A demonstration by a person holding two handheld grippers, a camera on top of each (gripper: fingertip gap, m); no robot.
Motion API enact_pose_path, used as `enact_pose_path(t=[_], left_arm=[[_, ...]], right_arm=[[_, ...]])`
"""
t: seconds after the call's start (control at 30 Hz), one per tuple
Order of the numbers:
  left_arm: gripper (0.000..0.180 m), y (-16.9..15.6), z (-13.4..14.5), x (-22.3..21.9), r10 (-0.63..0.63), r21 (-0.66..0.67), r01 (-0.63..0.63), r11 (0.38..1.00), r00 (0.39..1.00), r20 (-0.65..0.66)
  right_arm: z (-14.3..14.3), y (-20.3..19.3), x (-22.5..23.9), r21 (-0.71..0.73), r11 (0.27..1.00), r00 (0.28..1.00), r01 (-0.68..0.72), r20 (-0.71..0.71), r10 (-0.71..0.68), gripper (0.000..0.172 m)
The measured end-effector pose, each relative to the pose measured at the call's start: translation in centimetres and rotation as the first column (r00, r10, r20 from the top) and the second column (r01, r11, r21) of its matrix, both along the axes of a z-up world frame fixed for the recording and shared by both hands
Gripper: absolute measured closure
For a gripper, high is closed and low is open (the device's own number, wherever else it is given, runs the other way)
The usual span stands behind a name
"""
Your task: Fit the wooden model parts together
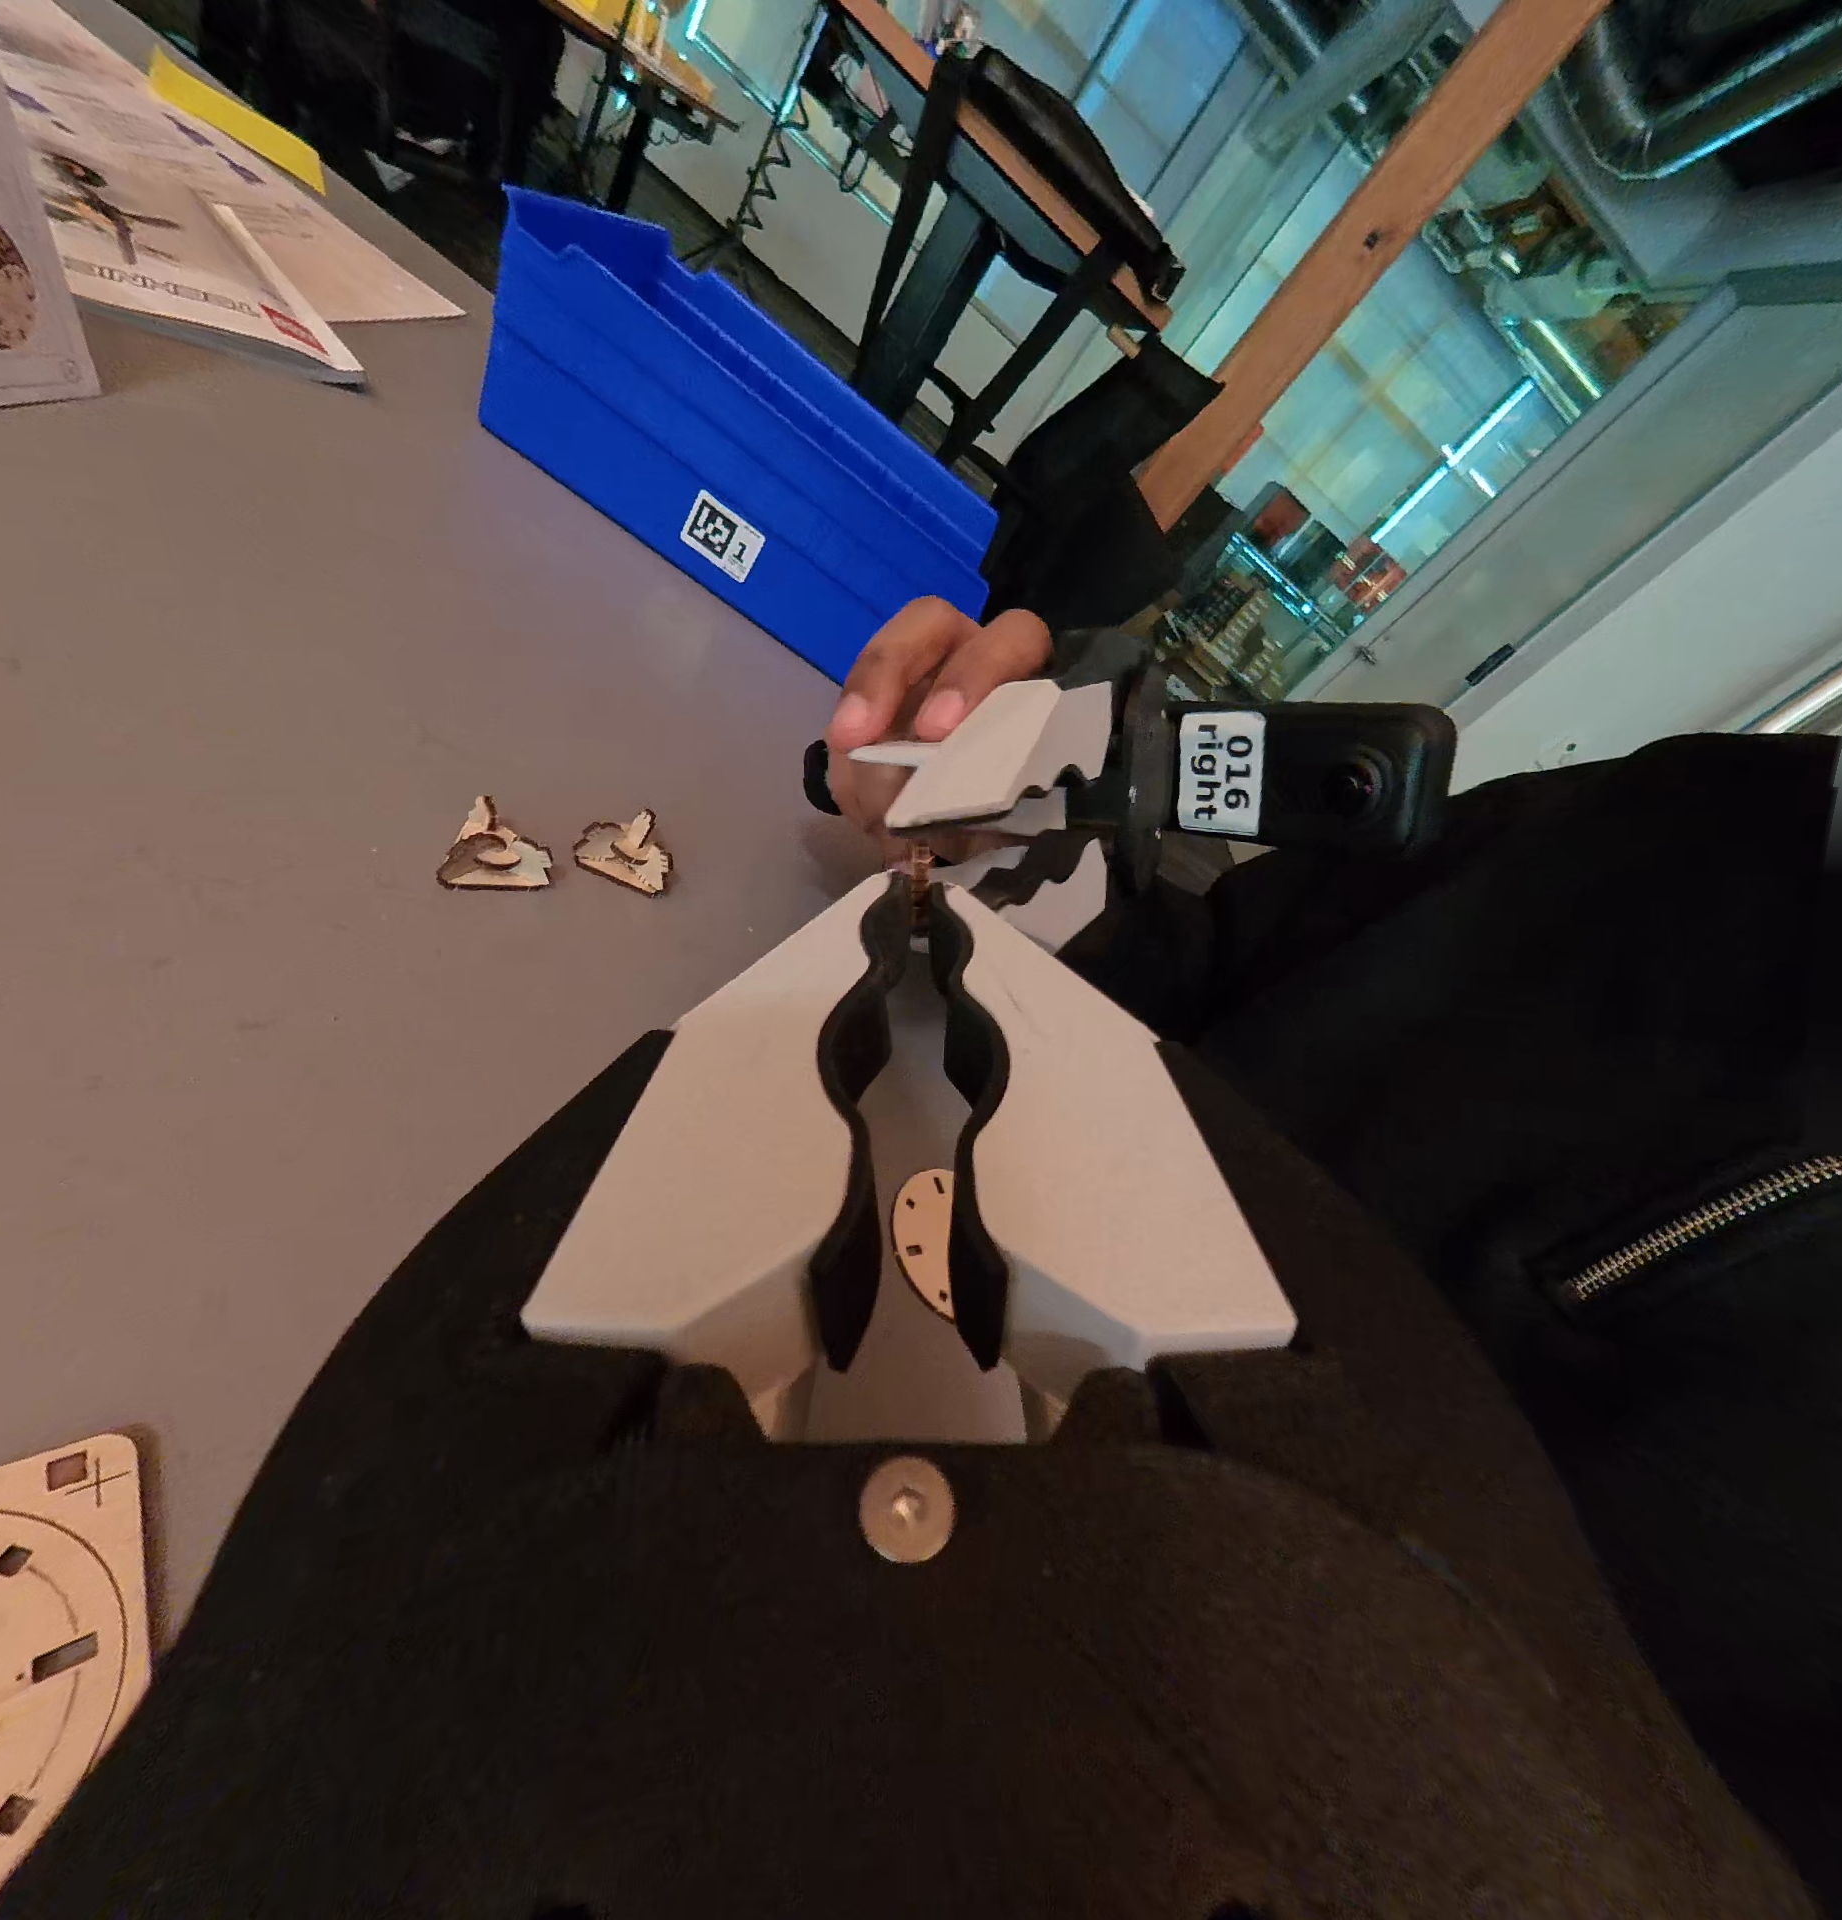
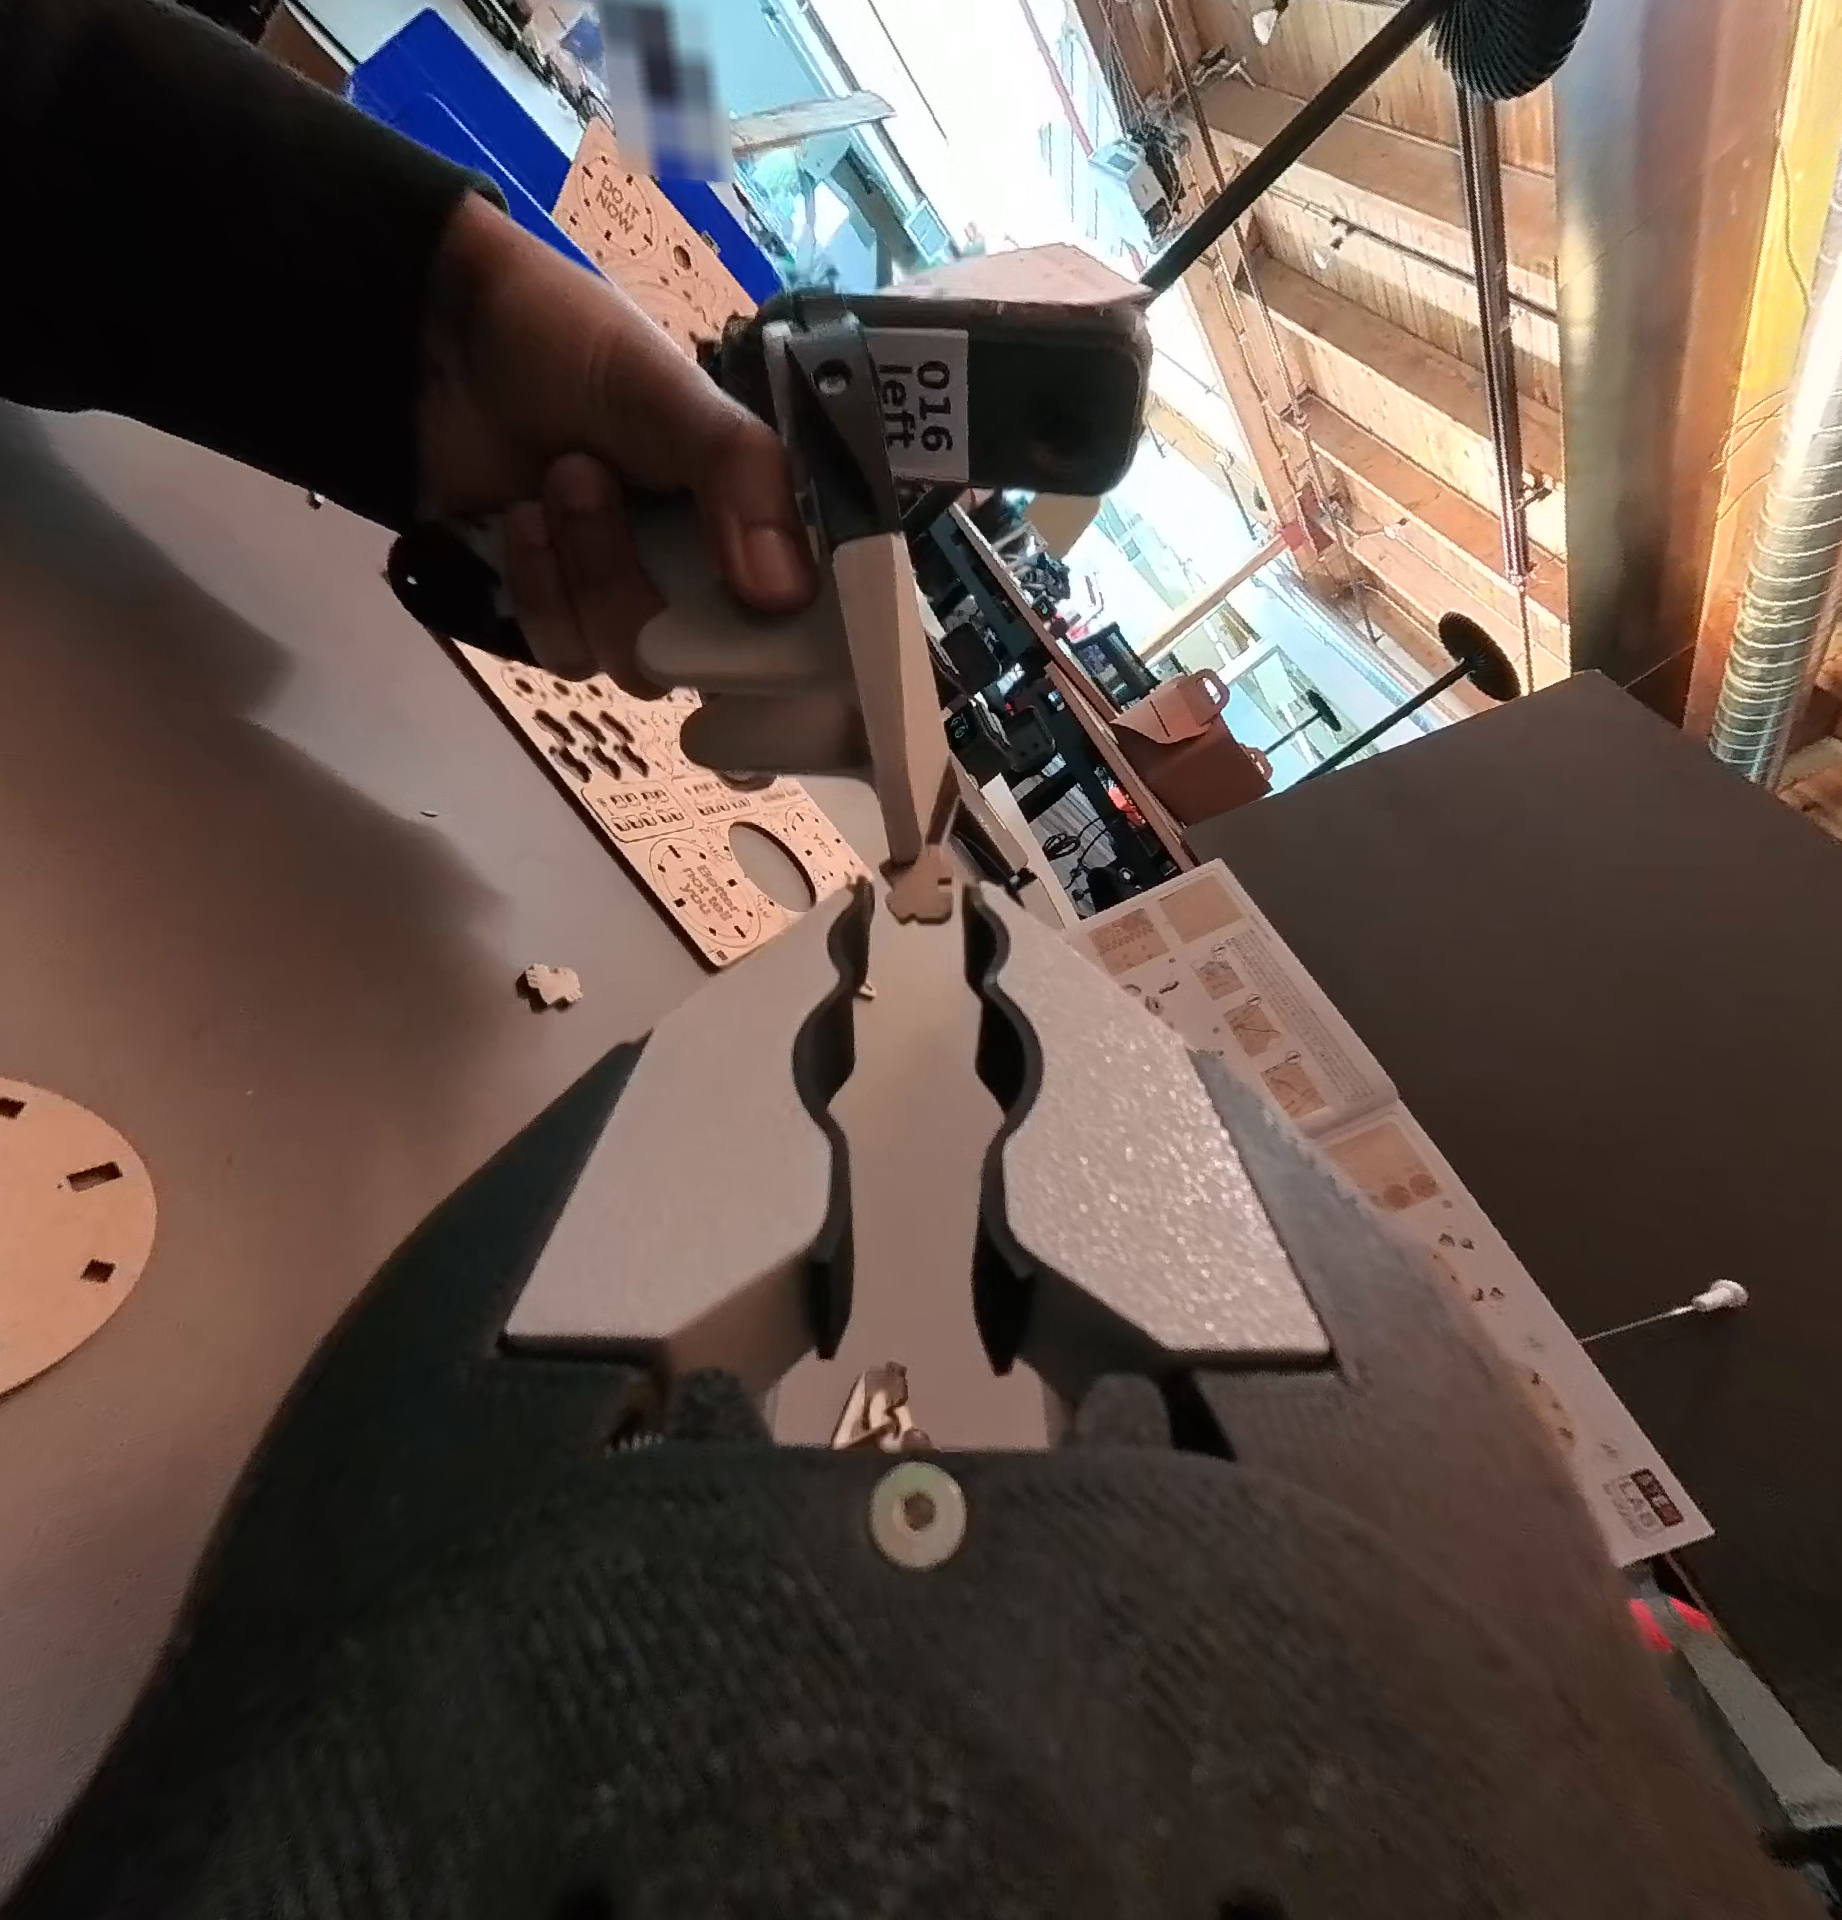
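Observation:
My left gripper (image 1: 915, 896) is shut on a small thin wooden piece (image 1: 918, 871) that sticks out edge-on past its tips. In the right wrist view the left gripper (image 2: 909, 854) reaches down from above and pinches this flat lobed piece (image 2: 919, 899) by its top. My right gripper (image 2: 922, 916) is open. The piece stands between the right gripper's fingertips with a gap on each side, so its pads do not touch it. In the left wrist view the right gripper (image 1: 948, 847) sits just beyond my left fingertips, held by a hand (image 1: 901, 675).
A blue bin (image 1: 709, 436) stands on the grey table (image 1: 221, 623) beyond two small wooden assemblies (image 1: 496, 847). Booklets (image 1: 169, 208) lie at the far left. A punched wooden sheet (image 2: 668, 821), a round wooden disc (image 2: 34, 1236), a loose small piece (image 2: 551, 985) and an instruction sheet (image 2: 1291, 1049) lie around. The grippers are tip to tip, or close to it.

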State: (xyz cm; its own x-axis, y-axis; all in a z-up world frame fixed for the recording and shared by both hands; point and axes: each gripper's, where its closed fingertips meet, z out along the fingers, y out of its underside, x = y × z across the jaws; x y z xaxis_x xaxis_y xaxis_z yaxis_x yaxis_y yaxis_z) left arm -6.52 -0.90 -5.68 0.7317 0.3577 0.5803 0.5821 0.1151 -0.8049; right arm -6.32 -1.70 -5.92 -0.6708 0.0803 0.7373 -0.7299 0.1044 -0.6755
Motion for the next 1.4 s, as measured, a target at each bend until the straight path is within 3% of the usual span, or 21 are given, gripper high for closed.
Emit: enact_pose_path(t=[0.43,0.53,0.7,1.0,1.17,1.4], left_arm=[[0.179,0.3,0.3,0.4,-0.027,0.020,0.027,0.999,1.000,-0.008],[0.177,0.4,0.5,0.2,-0.009,-0.012,0.008,1.000,0.997,-0.073],[0.167,-0.1,1.2,-0.9,0.100,-0.099,-0.129,0.987,0.960,-0.260],[0.167,0.0,1.4,-0.8,0.100,-0.210,-0.221,0.953,0.878,-0.468],[0.169,0.6,1.8,-0.2,0.077,-0.164,-0.174,0.971,0.878,-0.473],[0.168,1.2,1.5,0.2,0.044,-0.179,-0.146,0.973,0.878,-0.476]], right_arm=[[0.3,0.2,0.3,-0.005,1.000,1.000,-0.016,-0.006,0.016,0.161],[0.6,0.4,0.0,0.006,0.999,0.995,-0.033,0.089,0.033,0.161],[1.0,0.6,-1.1,0.004,0.999,0.955,-0.044,0.293,0.041,0.161],[1.1,0.8,-1.0,-0.003,0.989,0.833,-0.149,0.539,0.127,0.161],[1.8,1.2,-0.6,-0.048,0.978,0.771,-0.205,0.607,0.192,0.161],[1.7,1.1,-0.1,-0.041,0.973,0.771,-0.228,0.602,0.206,0.161]])
